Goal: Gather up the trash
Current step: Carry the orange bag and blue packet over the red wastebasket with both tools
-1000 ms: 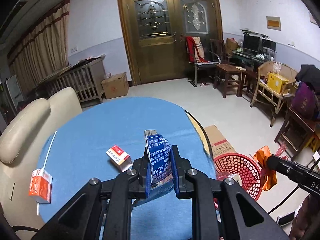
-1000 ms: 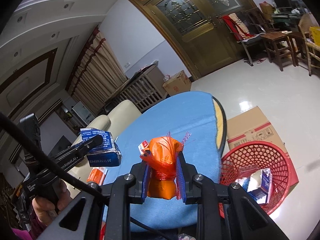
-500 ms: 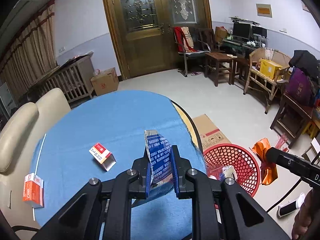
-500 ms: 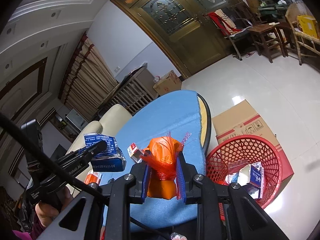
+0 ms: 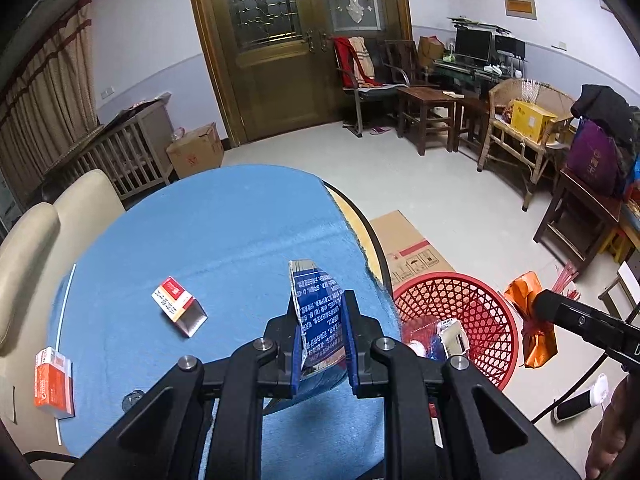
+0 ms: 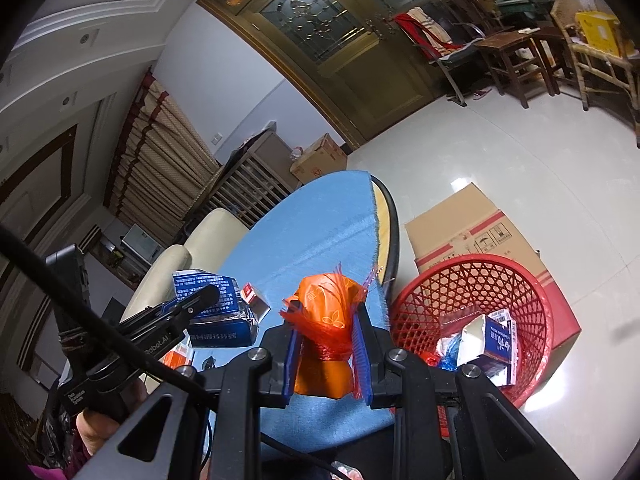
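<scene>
My left gripper (image 5: pixel 320 332) is shut on a blue carton (image 5: pixel 318 312) and holds it above the blue table's (image 5: pixel 224 232) right edge; the carton also shows in the right wrist view (image 6: pixel 212 312). My right gripper (image 6: pixel 325 344) is shut on an orange plastic bag (image 6: pixel 326 332), held above the table edge just left of the red basket (image 6: pixel 520 292). The bag shows in the left wrist view (image 5: pixel 534 328) beyond the basket (image 5: pixel 480 312). The basket holds cartons (image 6: pixel 492 344). A red-and-white box (image 5: pixel 178 306) and an orange box (image 5: pixel 54 384) lie on the table.
A flattened cardboard box (image 5: pixel 412 248) lies on the floor beside the basket. A cream chair (image 5: pixel 36 232) stands left of the table. Wooden chairs and small tables (image 5: pixel 432 112) line the far right wall. A cardboard box (image 5: pixel 196 150) sits by the door.
Both grippers have moved right, toward the red basket, each with its load. The basket appears larger and closer in both views.
</scene>
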Tool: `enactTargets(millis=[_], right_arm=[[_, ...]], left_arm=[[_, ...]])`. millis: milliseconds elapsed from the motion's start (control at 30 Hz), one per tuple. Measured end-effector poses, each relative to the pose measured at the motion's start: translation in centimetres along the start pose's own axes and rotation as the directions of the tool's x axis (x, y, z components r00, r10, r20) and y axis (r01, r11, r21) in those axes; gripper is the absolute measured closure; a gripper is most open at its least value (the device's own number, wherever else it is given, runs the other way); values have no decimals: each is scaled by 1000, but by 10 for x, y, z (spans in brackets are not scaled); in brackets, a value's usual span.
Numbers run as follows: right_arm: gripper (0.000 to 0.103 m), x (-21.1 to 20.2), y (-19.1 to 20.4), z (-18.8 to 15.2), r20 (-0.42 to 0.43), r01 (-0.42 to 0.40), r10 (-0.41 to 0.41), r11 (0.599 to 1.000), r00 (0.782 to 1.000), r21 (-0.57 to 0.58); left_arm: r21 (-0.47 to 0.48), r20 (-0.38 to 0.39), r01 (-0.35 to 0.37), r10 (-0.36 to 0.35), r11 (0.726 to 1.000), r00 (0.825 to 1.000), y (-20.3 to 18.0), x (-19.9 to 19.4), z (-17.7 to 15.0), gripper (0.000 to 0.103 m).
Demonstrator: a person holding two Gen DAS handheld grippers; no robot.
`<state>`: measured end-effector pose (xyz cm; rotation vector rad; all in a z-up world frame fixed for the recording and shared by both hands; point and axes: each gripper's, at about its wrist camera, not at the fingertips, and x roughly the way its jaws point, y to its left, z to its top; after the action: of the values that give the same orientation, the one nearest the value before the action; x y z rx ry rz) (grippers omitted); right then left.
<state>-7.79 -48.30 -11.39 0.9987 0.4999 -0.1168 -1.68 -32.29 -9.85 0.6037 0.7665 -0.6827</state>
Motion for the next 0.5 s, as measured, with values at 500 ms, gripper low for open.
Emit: enactTargets(millis=[500], right_arm=[[77,3,-24,-3,-23,19,-17,998,1000,53]], left_arm=[[25,-39,27,-26,999,999,-16,19,1,84]])
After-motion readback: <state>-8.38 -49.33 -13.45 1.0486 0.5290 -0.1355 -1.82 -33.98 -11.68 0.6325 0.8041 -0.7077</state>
